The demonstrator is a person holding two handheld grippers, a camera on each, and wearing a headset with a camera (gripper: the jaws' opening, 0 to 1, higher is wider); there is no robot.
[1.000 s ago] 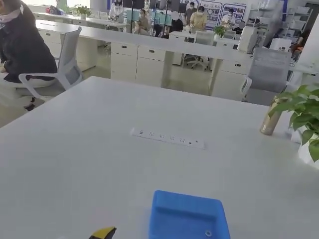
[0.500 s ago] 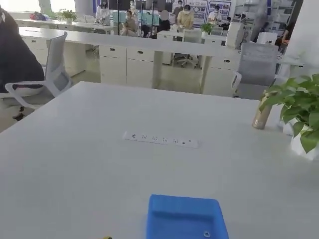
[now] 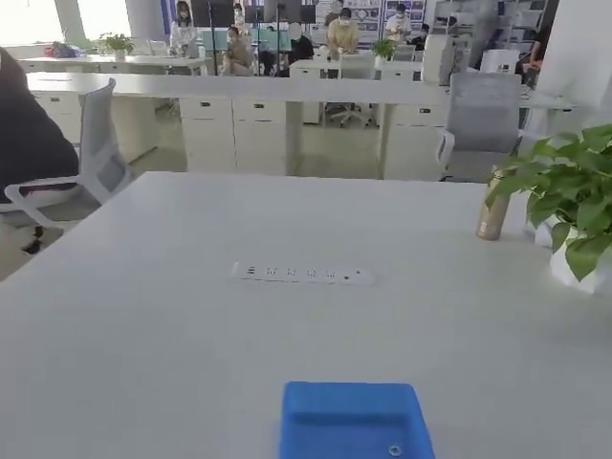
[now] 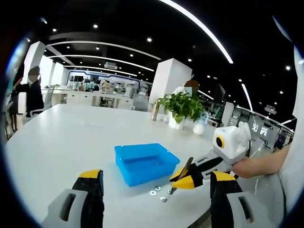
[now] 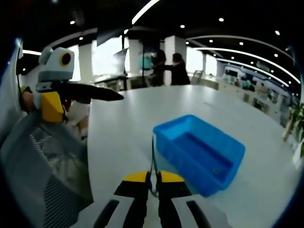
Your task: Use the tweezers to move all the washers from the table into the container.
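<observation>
The container (image 3: 352, 419) sat at the tabletop's (image 3: 143, 335) near edge, one washer (image 3: 395, 449) in its near right corner. Power strip (image 3: 301, 274) lay behind it, mid-tabletop. Bottle (image 3: 491, 206) and potted plant (image 3: 569, 196) stood by the far right corner, plant right of bottle. Left gripper view: loose washers (image 4: 157, 188) lay on the tabletop just beside the container, with the tip of the tweezers (image 4: 183, 171) near them.

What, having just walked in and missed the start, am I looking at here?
A person works with a gripper in each hand. The right gripper has its jaws shut on tweezers, whose tips are down by a few washers on the table, beside the blue container. One washer already lies inside. The left gripper is open.
</observation>
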